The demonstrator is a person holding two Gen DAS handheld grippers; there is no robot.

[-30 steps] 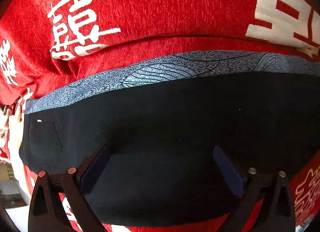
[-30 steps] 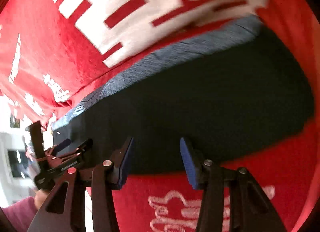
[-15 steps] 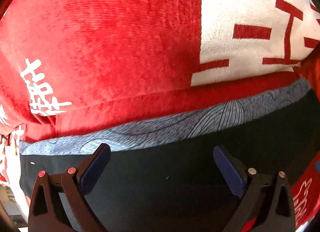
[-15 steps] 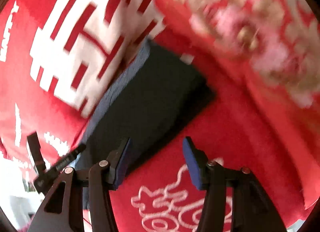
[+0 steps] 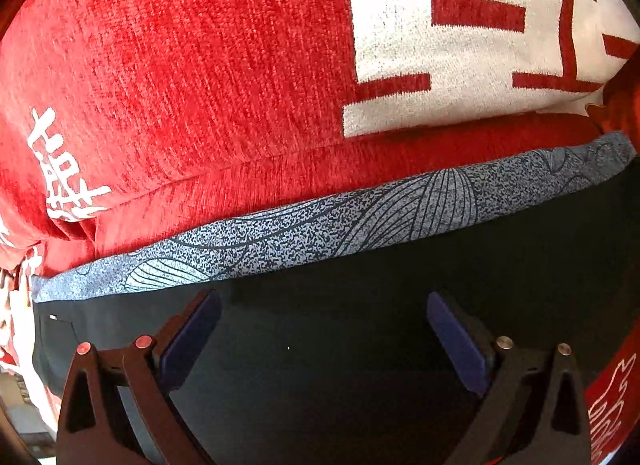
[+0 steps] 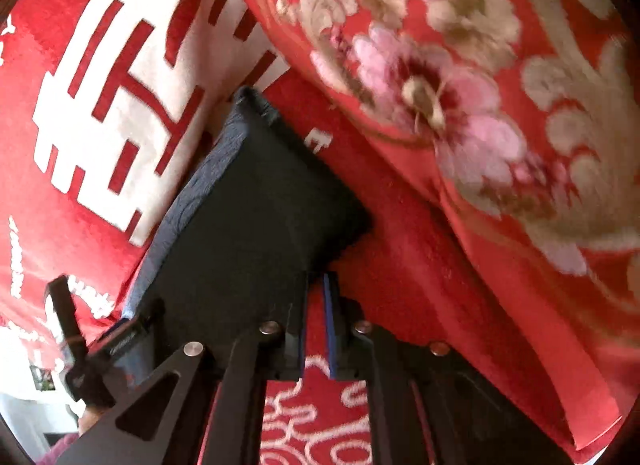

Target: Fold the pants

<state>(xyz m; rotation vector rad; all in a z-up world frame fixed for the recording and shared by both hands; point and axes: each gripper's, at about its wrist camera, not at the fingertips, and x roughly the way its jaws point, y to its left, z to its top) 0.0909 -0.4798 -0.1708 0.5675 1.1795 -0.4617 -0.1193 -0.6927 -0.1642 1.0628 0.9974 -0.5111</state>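
Observation:
The folded black pants [image 5: 380, 305] lie on a red cloth, with a grey patterned band [image 5: 340, 221] along their far edge. My left gripper [image 5: 324, 325] is open, its blue pads spread wide over the black cloth. In the right wrist view the pants [image 6: 248, 217] show as a compact dark rectangle. My right gripper [image 6: 316, 305] is shut and empty, with its tips at the pants' near right corner over the red cloth. The left gripper [image 6: 100, 345] shows at the pants' left end.
A red cloth with white characters [image 5: 200, 85] covers the surface under and beyond the pants. A red flowered blanket [image 6: 460, 105] rises on the right, close to the pants' far corner.
My right gripper has swung right, toward the flowered blanket, and closed from open to shut. My left gripper has moved up to the pants' patterned edge and stayed open.

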